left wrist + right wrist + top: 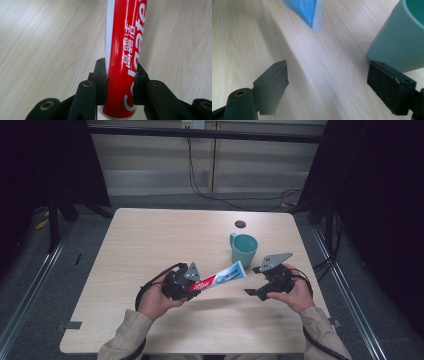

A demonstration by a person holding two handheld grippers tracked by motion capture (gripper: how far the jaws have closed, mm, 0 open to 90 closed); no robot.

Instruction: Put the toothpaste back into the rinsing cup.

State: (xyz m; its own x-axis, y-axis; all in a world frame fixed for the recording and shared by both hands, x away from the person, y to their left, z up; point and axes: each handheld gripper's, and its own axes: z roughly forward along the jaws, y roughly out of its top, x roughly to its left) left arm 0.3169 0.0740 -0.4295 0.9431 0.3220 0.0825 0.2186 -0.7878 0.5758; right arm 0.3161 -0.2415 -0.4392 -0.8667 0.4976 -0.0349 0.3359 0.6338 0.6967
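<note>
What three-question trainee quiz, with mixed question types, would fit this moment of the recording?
1. True or false: the left hand-held gripper is shut on the toothpaste tube.
2. Multiple choice: what stands on the table just beyond the tube's blue end? A) a glass bowl B) a teal mug C) a kettle
3. Fill in: the right hand-held gripper has its jaws ____, holding nothing.

Key: 1 true; 2 B; 3 open.
</note>
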